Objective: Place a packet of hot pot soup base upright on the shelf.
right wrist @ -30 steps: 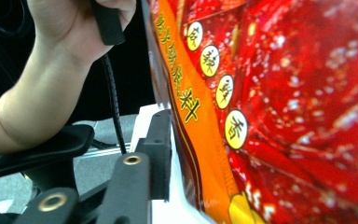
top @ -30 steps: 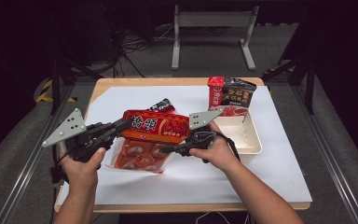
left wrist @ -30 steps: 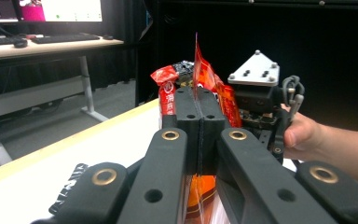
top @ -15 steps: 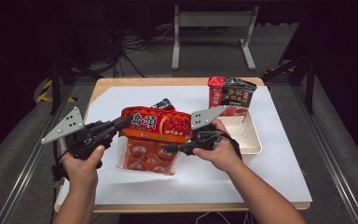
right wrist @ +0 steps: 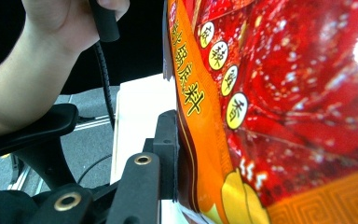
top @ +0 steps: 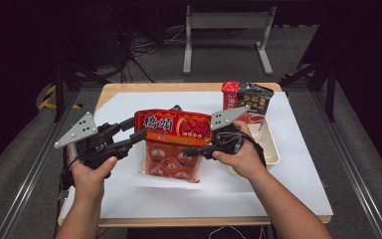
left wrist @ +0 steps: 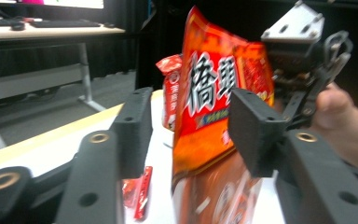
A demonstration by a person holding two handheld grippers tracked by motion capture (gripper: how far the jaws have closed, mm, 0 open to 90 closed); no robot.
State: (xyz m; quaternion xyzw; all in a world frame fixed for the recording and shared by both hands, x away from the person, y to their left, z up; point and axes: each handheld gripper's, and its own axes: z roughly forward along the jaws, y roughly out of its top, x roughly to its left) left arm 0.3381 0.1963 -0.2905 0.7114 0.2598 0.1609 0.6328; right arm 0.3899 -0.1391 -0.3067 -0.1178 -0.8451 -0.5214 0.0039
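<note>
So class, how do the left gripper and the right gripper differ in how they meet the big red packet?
The left gripper has open jaws, apart from the big red packet; the right gripper clamps it. The left reaches its left edge, the right its right side. Both are hand-held.

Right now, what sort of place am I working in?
Probably a lab or studio recording bench, not a kitchen: a wooden table covered with white paper, metal rails alongside it, loose cables on a grey floor, dark surroundings.
</note>
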